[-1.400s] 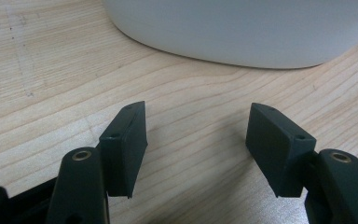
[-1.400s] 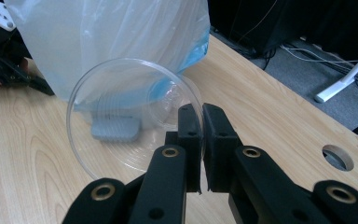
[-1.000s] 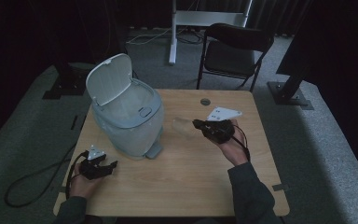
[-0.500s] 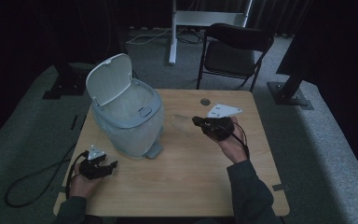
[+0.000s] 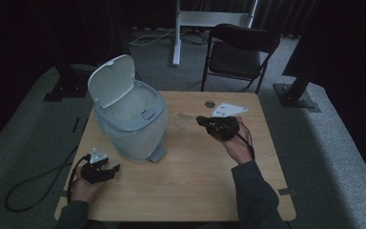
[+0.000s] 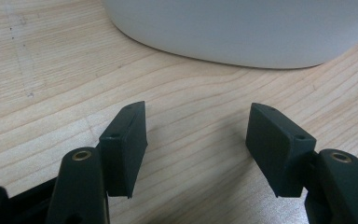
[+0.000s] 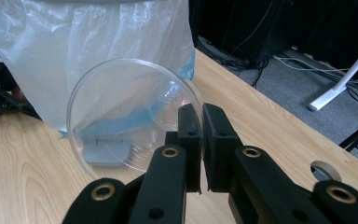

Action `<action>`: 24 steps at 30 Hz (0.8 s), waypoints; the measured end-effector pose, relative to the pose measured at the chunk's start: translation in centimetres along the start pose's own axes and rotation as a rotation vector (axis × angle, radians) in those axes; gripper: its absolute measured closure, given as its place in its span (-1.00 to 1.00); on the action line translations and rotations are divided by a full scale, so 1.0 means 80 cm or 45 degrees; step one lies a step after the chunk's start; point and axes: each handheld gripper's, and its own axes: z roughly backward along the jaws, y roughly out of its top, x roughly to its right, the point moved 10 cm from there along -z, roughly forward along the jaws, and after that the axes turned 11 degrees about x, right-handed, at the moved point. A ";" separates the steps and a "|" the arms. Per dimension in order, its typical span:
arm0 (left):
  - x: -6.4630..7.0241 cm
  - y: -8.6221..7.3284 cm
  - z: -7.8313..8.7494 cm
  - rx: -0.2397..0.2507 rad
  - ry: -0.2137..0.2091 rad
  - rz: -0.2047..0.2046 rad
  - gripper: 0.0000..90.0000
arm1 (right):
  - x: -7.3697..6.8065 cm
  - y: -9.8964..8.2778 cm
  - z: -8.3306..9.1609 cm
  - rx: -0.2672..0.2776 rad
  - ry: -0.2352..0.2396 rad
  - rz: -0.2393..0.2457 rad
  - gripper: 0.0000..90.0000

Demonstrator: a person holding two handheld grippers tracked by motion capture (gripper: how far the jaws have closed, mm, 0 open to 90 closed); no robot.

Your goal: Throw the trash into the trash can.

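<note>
My right gripper (image 7: 201, 122) is clamped on the rim of a clear plastic cup (image 7: 130, 119), the thin wall pinched between the two pads; in the high view the cup (image 5: 187, 123) hangs above the table (image 5: 195, 191), just to the right of the bin (image 5: 133, 125) and apart from it; the cup lies on its side, its long axis running from my jaws toward the bin, mouth facing back at me and its base nearest the bag-lined wall; the bin's lid (image 5: 110, 80) stands up and open, so the opening sits higher than the cup and off to its left, and I judge the cup must rise and cross leftward over the rim to drop in; my right hand (image 5: 238, 148) is the nearer one by far; my left gripper (image 6: 196, 135) rests low by the bin's base with jaws spread wide and nothing between them.
</note>
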 end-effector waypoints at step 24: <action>0.000 0.000 0.000 0.000 0.000 0.000 -0.14 | 0.008 0.017 -0.002 0.021 -0.019 0.001 0.92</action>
